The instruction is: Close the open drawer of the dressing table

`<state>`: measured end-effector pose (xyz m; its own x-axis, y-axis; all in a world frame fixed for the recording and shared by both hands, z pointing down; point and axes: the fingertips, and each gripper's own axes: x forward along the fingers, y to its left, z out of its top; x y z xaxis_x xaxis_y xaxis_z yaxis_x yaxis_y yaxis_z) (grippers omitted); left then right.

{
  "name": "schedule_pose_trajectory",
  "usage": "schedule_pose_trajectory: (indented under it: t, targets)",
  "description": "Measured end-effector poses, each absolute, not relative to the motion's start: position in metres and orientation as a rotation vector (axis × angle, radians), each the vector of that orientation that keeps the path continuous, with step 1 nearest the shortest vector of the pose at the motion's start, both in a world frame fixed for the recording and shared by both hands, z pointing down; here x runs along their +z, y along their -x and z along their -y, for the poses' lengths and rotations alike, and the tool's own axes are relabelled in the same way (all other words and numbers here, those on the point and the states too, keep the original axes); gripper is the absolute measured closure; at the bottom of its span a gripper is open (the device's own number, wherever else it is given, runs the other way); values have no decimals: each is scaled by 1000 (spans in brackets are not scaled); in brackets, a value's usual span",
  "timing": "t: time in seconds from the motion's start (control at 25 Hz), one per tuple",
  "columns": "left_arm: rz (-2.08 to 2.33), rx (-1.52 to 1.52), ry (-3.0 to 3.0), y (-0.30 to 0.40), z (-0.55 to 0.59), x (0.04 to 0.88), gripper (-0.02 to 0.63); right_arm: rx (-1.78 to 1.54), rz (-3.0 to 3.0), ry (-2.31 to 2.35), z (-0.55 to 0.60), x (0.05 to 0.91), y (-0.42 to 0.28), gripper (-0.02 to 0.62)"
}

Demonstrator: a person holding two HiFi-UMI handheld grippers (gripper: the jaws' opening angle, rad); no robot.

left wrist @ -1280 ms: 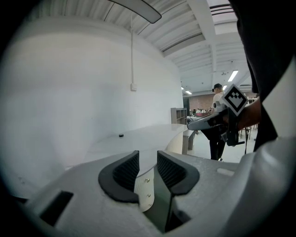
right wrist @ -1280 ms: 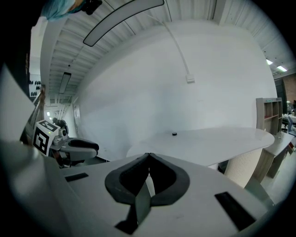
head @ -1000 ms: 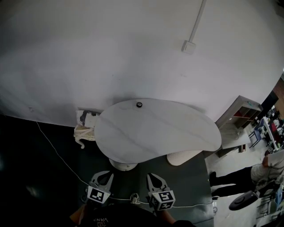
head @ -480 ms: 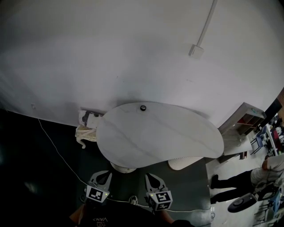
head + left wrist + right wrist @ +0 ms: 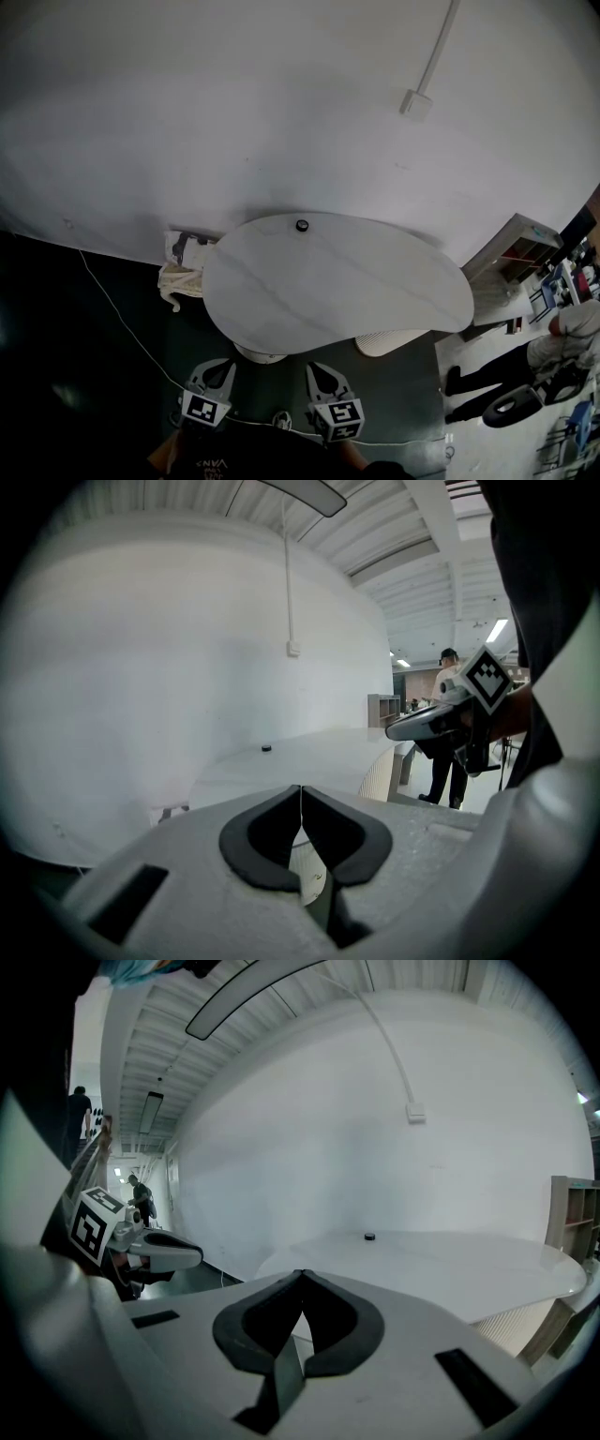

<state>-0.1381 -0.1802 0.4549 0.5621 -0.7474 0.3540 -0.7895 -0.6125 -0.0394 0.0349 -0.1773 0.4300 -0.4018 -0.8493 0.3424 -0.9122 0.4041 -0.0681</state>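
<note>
Your left gripper (image 5: 217, 371): matte white shell, black curved pads, jaws pressed together on nothing. Your right gripper (image 5: 323, 373) is the same, closed and empty. The dressing table (image 5: 337, 281) sits just ahead of both, not touching: a smooth oval white top with faint marble veining. A ribbed white rounded piece (image 5: 389, 340) juts from under its near edge, right of your right gripper.
</note>
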Motion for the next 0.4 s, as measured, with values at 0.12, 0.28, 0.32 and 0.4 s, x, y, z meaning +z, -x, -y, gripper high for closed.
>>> schedule_pose_trajectory:
  t: [0.12,0.28,0.32,0.4]
  targets:
    - [1311,522,-2669,138,179,455,586,369,2409,-1552,175,431,-35,591]
    - [1310,518,-2666,134,176,456,586,375,2407,-1561,172,432,-40,592]
    - [1309,520,-2667,133,176,456,586,376,2408,-1563,172,432,-42,592]
    - [1305,526,-2671,129,175,457,586,376,2408,-1567,171,432,-46,592]
